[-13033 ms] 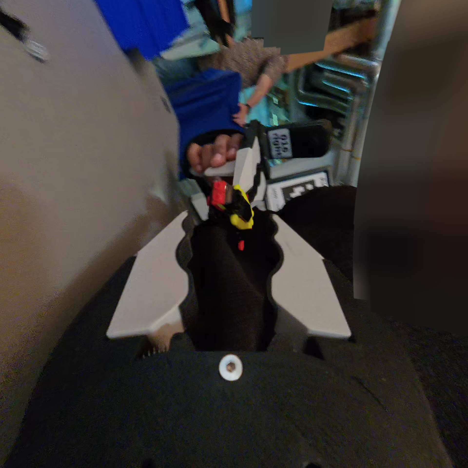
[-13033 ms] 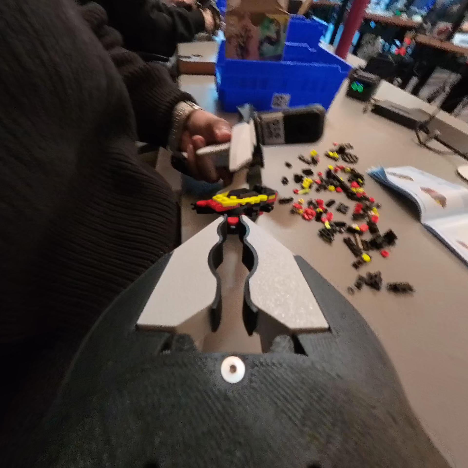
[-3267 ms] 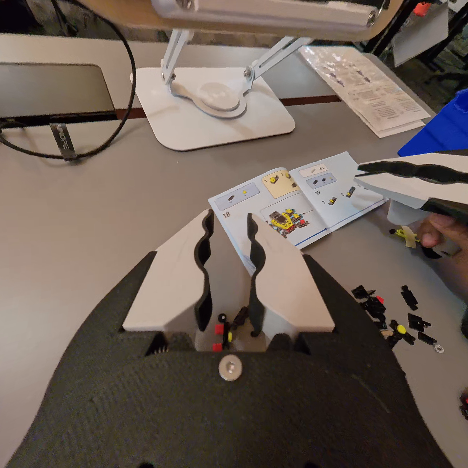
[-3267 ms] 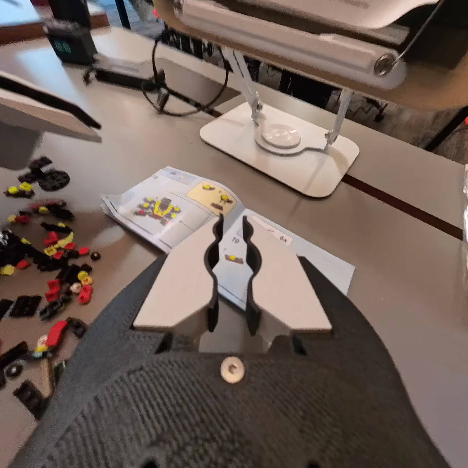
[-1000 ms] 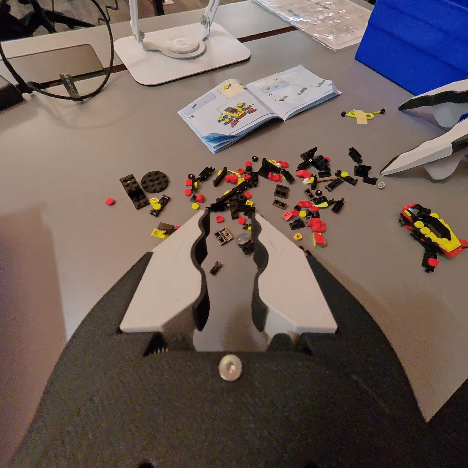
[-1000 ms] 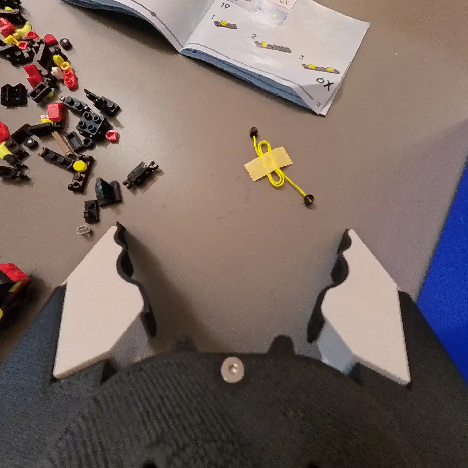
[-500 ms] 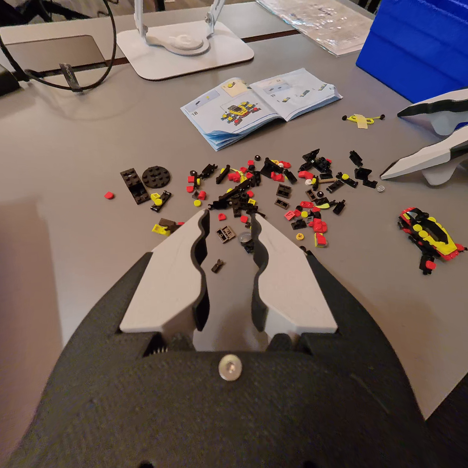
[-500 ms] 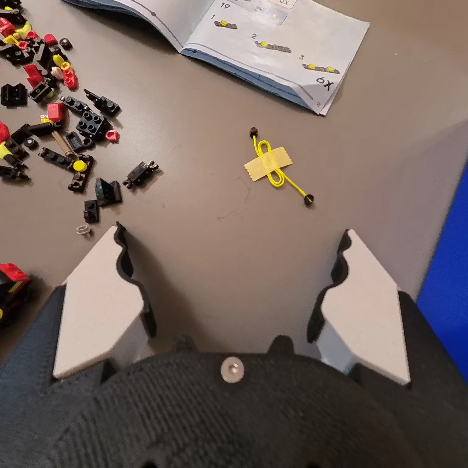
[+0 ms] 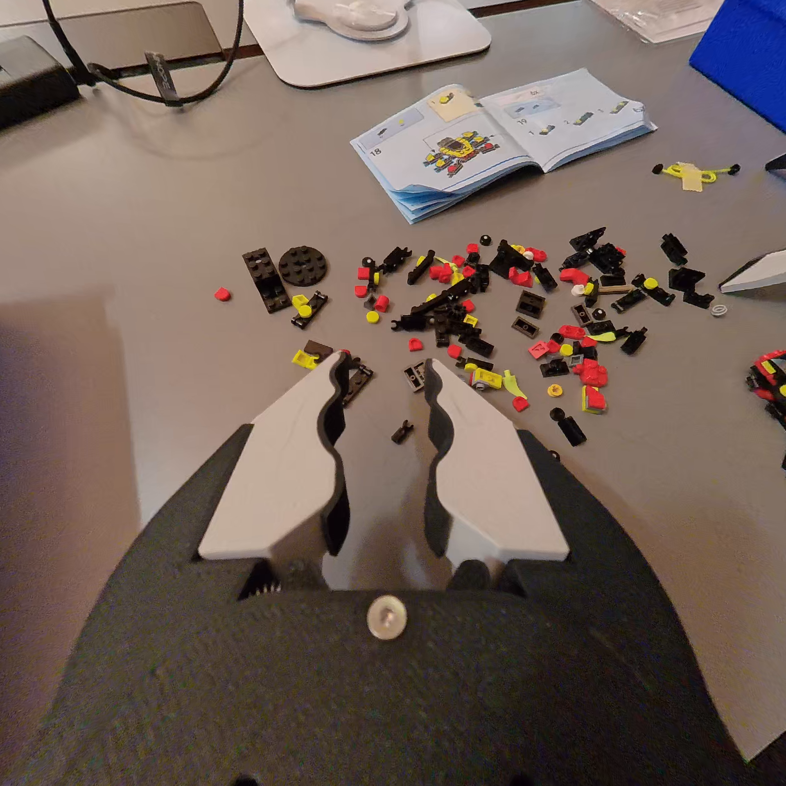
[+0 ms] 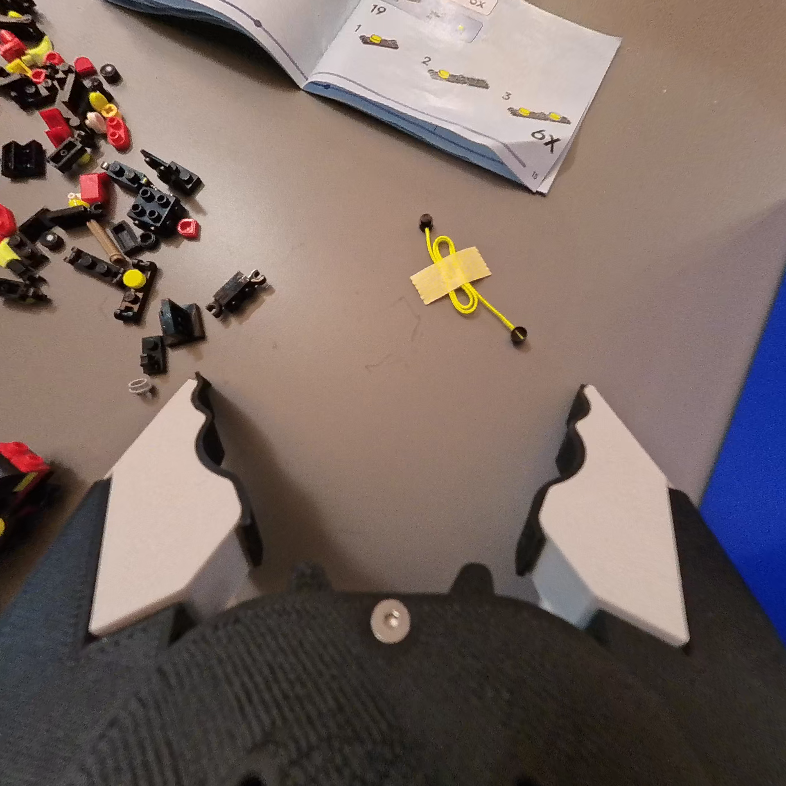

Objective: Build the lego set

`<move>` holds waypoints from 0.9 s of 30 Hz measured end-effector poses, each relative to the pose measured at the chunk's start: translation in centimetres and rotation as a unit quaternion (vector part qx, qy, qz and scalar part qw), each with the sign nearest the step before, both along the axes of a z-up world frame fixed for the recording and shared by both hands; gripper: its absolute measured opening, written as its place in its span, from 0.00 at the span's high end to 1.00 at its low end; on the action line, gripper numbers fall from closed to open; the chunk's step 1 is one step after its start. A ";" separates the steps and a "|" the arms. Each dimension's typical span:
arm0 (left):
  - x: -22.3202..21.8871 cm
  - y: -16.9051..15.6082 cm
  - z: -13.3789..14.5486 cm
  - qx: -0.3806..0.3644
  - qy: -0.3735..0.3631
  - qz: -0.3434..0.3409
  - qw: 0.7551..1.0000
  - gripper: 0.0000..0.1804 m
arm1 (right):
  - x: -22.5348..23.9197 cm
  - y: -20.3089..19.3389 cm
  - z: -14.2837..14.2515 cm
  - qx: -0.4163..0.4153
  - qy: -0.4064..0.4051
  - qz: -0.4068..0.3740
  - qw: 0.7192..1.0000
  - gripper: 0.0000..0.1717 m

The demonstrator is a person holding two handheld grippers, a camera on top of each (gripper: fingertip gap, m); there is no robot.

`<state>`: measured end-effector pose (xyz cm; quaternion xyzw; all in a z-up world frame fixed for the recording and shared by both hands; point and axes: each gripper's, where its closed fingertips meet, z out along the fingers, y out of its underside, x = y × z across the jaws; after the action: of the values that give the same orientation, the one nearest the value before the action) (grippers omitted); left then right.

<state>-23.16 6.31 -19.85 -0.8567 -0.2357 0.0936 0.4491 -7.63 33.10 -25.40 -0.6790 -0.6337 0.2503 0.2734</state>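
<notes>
My left gripper [image 9: 385, 361] is open and holds nothing. It hovers over the near edge of a scatter of small black, red and yellow bricks [image 9: 459, 314] on the grey table [image 9: 170, 191]. A tiny black clip piece [image 9: 402, 431] lies on the table between its fingers, untouched. My right gripper [image 10: 391, 380] is wide open and empty above bare table. A yellow cord with a strip of tape [image 10: 457, 272] lies just ahead of it. The cord also shows in the left wrist view [image 9: 693, 172]. One right fingertip [image 9: 753, 272] shows at the right edge of the left wrist view.
An open instruction booklet [image 9: 489, 140] lies beyond the bricks; it also shows in the right wrist view [image 10: 425, 68]. A part-built red, black and yellow model [image 9: 770, 383] sits at right. A blue bin [image 9: 748, 55], a white stand base [image 9: 365, 38] and a black cable [image 9: 161, 81] lie at the back.
My left gripper has moved forward and lower toward the brick scatter and its jaws have opened a little. The right gripper has stayed still and wide open.
</notes>
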 end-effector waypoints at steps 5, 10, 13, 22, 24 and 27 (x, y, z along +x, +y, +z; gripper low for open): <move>-0.1 -0.1 0.0 -0.002 0.005 0.003 1.000 0.81 | 0.0 0.0 0.0 0.000 0.000 0.000 1.000 0.07; -0.4 -0.3 -0.5 -0.007 -0.001 0.007 1.000 0.79 | 0.0 0.0 0.0 0.000 0.000 0.000 1.000 0.07; -0.5 -0.3 -0.5 -0.003 -0.008 0.009 1.000 0.78 | 0.0 0.0 0.0 0.000 0.000 0.000 1.000 0.07; -0.9 -0.6 0.0 0.009 -0.002 0.017 1.000 0.76 | 0.0 0.0 0.0 0.000 0.000 0.000 1.000 0.07; -0.8 -0.5 -0.1 0.007 -0.004 0.015 1.000 0.76 | 0.0 0.0 0.0 0.000 0.000 0.000 1.000 0.07; -0.7 -0.4 -0.3 0.006 -0.005 0.011 1.000 0.75 | 0.0 0.0 0.0 0.000 0.000 0.000 1.000 0.07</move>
<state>-23.88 5.92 -20.10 -0.8519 -0.2484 0.0929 0.4516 -7.62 33.10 -25.40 -0.6790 -0.6337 0.2503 0.2735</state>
